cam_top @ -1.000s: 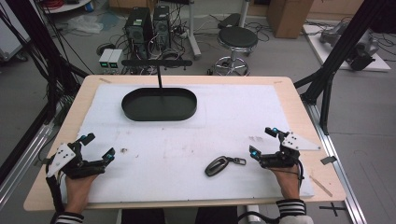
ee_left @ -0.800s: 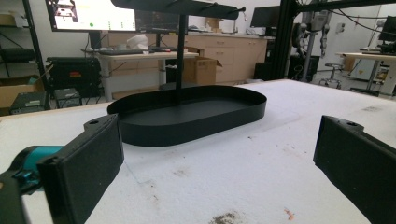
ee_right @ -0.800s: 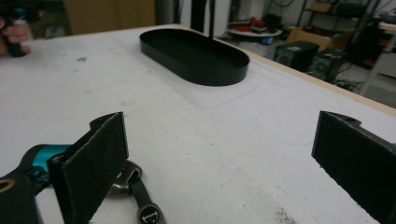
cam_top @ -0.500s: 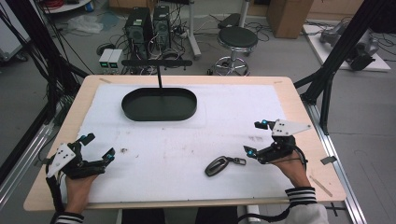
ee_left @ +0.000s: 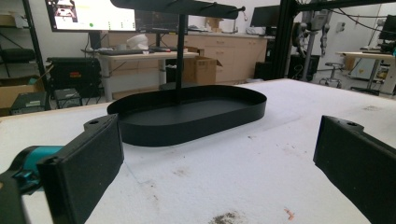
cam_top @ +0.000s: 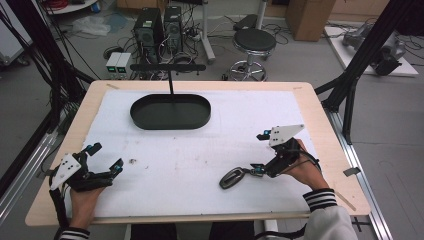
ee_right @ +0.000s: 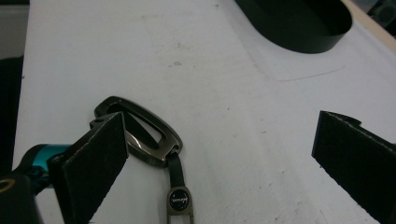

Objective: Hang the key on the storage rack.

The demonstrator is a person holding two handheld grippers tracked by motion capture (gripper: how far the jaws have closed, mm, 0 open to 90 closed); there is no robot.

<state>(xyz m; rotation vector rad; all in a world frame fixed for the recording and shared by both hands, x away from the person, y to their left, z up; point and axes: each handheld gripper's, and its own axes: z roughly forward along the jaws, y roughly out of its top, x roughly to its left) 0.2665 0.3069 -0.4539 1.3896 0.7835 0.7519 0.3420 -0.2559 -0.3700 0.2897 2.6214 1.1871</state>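
High view: right tongs (cam_top: 261, 151), wide, hover beside the key fob (cam_top: 231, 178) on the surface (cam_top: 210, 150), seemingly approaching; next, straddle it. Left tongs (cam_top: 105, 157) rest wide.

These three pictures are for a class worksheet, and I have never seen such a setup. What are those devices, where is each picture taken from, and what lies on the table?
A person holds a hand-held two-fingered tool in each hand: the left gripper and the right gripper. Both are open and hold nothing. One picture looks down from above; the other two come from cameras riding on each gripper, with its black fingers in front. On the white-covered wooden table stand a black oval metal tray with an upright T-shaped post, and a dark metal key fob on a short strap lies by the right gripper.
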